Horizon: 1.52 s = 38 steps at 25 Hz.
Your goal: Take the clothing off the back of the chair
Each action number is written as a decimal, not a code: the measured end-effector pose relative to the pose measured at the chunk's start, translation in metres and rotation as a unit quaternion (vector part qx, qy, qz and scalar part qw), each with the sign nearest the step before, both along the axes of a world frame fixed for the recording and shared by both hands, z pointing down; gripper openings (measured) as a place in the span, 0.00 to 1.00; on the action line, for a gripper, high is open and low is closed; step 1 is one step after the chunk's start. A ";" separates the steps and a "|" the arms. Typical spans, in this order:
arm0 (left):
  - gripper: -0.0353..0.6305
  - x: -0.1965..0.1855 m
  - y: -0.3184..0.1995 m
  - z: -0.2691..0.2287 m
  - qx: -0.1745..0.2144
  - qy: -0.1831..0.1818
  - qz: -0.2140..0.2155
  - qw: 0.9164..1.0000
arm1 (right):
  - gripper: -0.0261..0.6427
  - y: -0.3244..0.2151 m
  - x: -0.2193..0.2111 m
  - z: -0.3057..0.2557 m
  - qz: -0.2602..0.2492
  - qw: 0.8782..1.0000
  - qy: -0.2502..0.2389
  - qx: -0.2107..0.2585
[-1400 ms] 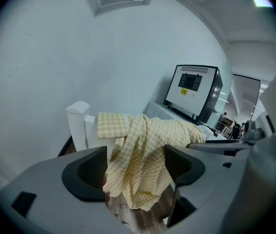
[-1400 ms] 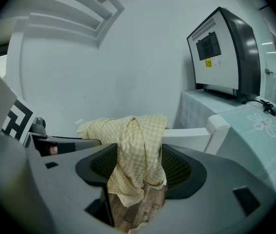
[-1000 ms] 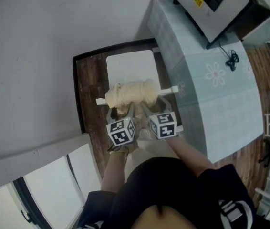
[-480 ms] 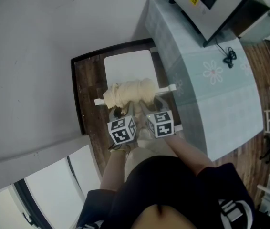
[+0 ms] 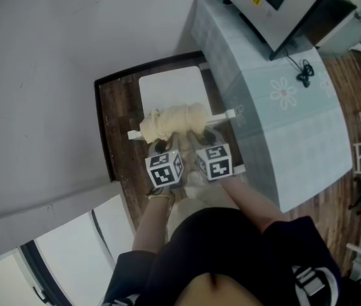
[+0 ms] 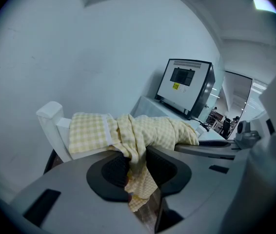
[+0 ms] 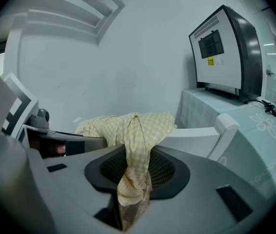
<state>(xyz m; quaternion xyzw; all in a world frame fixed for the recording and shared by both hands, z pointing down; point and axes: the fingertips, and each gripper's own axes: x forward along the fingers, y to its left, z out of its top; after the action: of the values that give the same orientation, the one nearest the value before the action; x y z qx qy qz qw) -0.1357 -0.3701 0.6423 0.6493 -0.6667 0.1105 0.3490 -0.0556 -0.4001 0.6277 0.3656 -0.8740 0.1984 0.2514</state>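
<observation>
A pale yellow checked piece of clothing lies bunched over the top rail of a white chair's back. Both grippers sit side by side just in front of it. In the left gripper view a hanging fold of the clothing runs down between the jaws of my left gripper, which are closing, and the fold touches both pads. In the right gripper view another hanging fold fills the gap of my right gripper, whose jaws are closing on it too. In the head view the left gripper and the right gripper meet the garment's near edge.
The chair's white seat stands over a dark wooden floor patch against a grey wall. To the right is a table with a pale green cloth. A boxy machine with a screen stands on it, with a black cable beside it.
Both cube-topped grippers have edged slightly forward toward the chair back. The clothing still lies over the rail in the same place.
</observation>
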 end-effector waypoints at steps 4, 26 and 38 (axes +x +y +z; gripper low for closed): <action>0.17 0.000 0.000 0.000 -0.004 -0.011 0.004 1.000 | 0.20 0.001 0.000 -0.002 0.004 1.000 0.003 0.003; 0.14 0.002 0.032 -0.044 0.046 -0.032 0.039 0.998 | 0.18 0.038 0.003 -0.044 0.029 0.999 -0.021 0.041; 0.14 0.000 0.065 -0.079 0.079 -0.034 0.049 0.995 | 0.18 0.072 0.001 -0.078 0.042 0.996 -0.039 0.071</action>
<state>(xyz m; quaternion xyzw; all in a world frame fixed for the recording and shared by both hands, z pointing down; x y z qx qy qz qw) -0.1361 -0.3054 0.5634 0.7028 -0.6520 0.0962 0.2677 -0.0544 -0.3277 0.5501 0.4113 -0.8786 0.1605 0.1821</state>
